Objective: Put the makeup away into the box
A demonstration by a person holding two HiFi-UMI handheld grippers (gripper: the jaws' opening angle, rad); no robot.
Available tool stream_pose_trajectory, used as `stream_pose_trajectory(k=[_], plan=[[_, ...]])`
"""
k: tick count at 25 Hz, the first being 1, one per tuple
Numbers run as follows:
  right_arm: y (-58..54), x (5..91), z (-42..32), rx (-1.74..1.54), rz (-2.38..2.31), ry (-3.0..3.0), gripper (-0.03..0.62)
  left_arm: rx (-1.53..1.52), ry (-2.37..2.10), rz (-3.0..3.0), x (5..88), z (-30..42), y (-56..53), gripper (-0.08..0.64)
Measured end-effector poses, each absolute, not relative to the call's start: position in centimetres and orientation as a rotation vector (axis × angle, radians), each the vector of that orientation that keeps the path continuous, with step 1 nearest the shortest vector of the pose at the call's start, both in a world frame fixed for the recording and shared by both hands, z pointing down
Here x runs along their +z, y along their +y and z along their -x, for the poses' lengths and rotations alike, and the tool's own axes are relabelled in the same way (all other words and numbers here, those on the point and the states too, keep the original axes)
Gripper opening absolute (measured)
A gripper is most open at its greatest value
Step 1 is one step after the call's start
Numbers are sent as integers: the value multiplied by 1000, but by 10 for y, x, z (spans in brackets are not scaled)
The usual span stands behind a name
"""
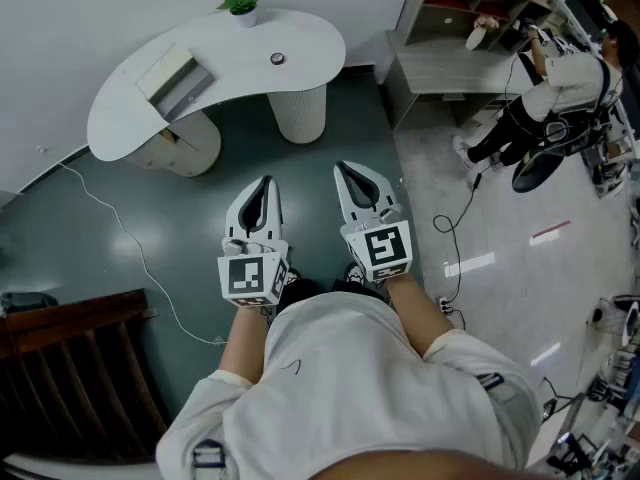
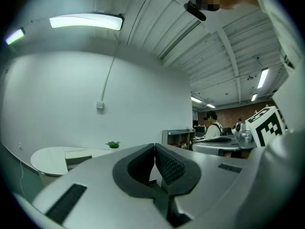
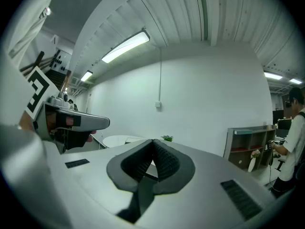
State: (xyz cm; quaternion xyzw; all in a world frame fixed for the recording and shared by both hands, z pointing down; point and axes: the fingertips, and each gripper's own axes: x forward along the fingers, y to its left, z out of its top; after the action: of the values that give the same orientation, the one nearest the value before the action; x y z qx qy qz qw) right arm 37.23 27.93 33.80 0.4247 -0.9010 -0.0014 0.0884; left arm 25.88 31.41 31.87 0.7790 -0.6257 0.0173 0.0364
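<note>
The person's white cloth shirt [image 1: 350,368] is closest. The white left gripper [image 1: 264,186] and white right gripper [image 1: 345,173] are pressed together, holding nothing. A small round thing [image 1: 277,58], maybe the makeup, sits far off on the white curved table [image 1: 310,28], near the pale flat box [image 1: 172,76]. The work looks unstarted; next comes walking over.
</note>
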Motion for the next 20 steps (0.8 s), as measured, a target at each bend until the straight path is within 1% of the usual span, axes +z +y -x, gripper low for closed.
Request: stream_pose_trajectory(k=[8, 14, 20], plan=[[292, 329, -337, -9, -1249, -2717, -2, 41, -1910, -2393, 324, -226, 322, 20], [301, 344, -320, -17, -1216, -2671, -2, 30, -1884, -2373, 335, -204, 331, 20], [317, 351, -285, 1, -1190, -2630, 72, 26, -1827, -2389, 347, -176, 345, 20]])
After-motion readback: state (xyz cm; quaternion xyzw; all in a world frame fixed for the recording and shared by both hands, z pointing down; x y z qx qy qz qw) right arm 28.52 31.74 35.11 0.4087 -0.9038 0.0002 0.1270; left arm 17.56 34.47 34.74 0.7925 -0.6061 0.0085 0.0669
